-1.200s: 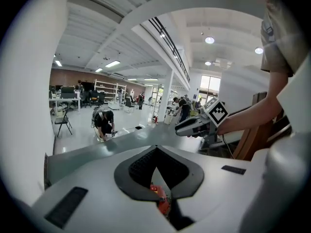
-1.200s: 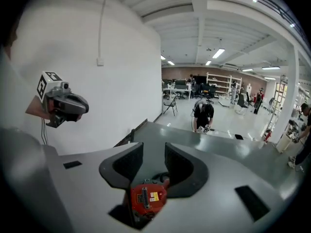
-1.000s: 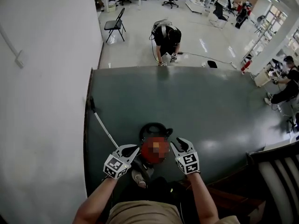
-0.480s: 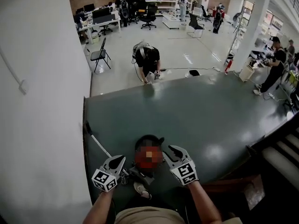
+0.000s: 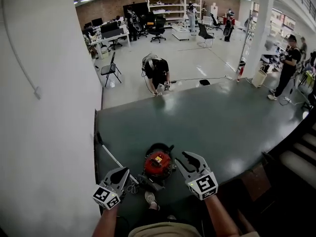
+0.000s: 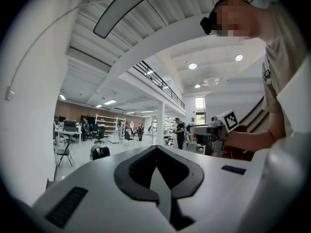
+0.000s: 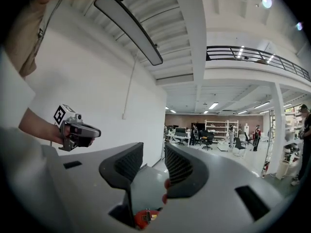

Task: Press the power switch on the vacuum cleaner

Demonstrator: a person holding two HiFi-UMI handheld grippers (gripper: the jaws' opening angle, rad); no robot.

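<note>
- Left gripper: my jaws are clenched tip to tip with nothing between them, and they point out level across the room.
- Right gripper: my jaws stand released with an empty gap between the pads.
- Vacuum cleaner: its red-and-black body sits on the dark green floor, between my two grippers and lower than both. Neither touches it.
- Metal wand: it lies on the floor and runs from the vacuum cleaner toward the white wall.
</note>
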